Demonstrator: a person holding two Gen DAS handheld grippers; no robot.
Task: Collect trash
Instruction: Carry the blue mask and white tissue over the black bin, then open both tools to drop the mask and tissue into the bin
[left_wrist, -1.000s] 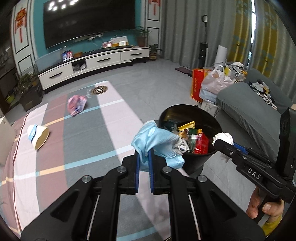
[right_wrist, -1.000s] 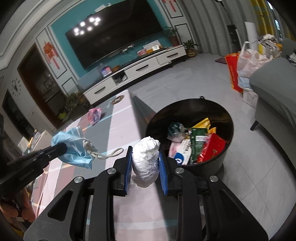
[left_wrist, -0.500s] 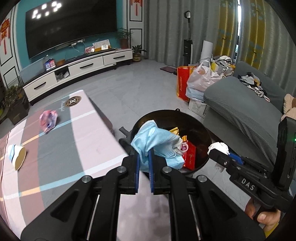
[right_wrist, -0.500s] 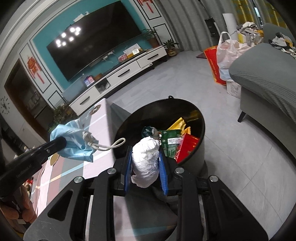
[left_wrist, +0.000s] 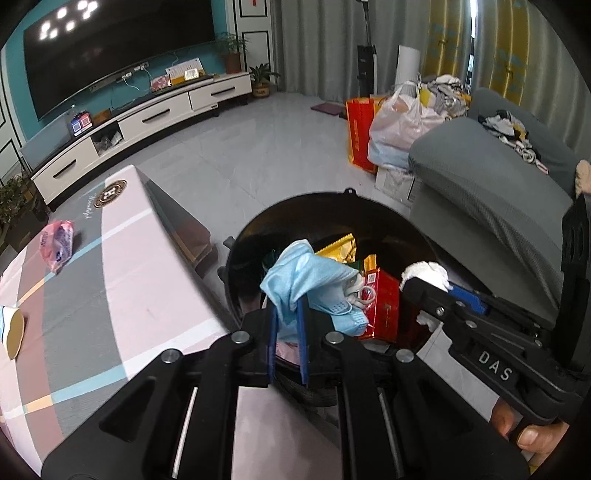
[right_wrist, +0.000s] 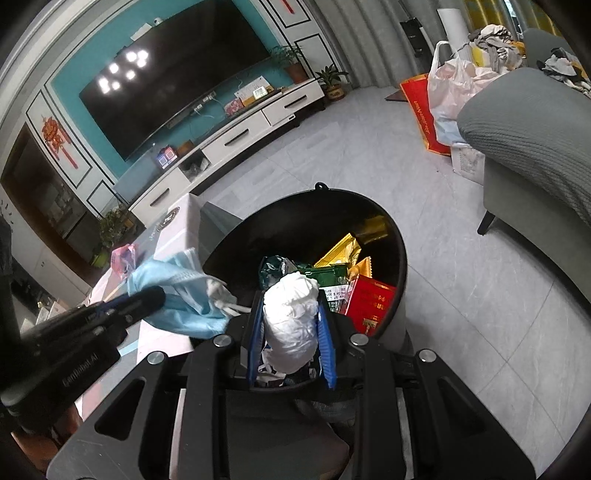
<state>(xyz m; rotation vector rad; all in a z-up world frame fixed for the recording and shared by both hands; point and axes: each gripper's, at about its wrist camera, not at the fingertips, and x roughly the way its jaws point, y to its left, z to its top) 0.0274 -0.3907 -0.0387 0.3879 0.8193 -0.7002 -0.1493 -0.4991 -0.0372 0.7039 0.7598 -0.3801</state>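
Observation:
My left gripper (left_wrist: 288, 332) is shut on a crumpled blue face mask (left_wrist: 306, 284) and holds it over the near rim of the black trash bin (left_wrist: 388, 214). The mask also shows in the right wrist view (right_wrist: 177, 295). My right gripper (right_wrist: 291, 332) is shut on a white crumpled tissue (right_wrist: 291, 317), held above the bin's (right_wrist: 399, 258) near edge. The tissue shows in the left wrist view (left_wrist: 424, 273). The bin holds red, green and gold wrappers (right_wrist: 369, 295).
A table with a striped cloth (left_wrist: 110, 277) is to the left of the bin, with a pink wrapper (left_wrist: 57, 243) and a paper cup (left_wrist: 11, 328) on it. A grey sofa (left_wrist: 491, 192) and bags (left_wrist: 391, 129) stand to the right.
Both grippers have moved from over the table to above the bin, still holding the mask and the tissue. The bin now fills more of both views.

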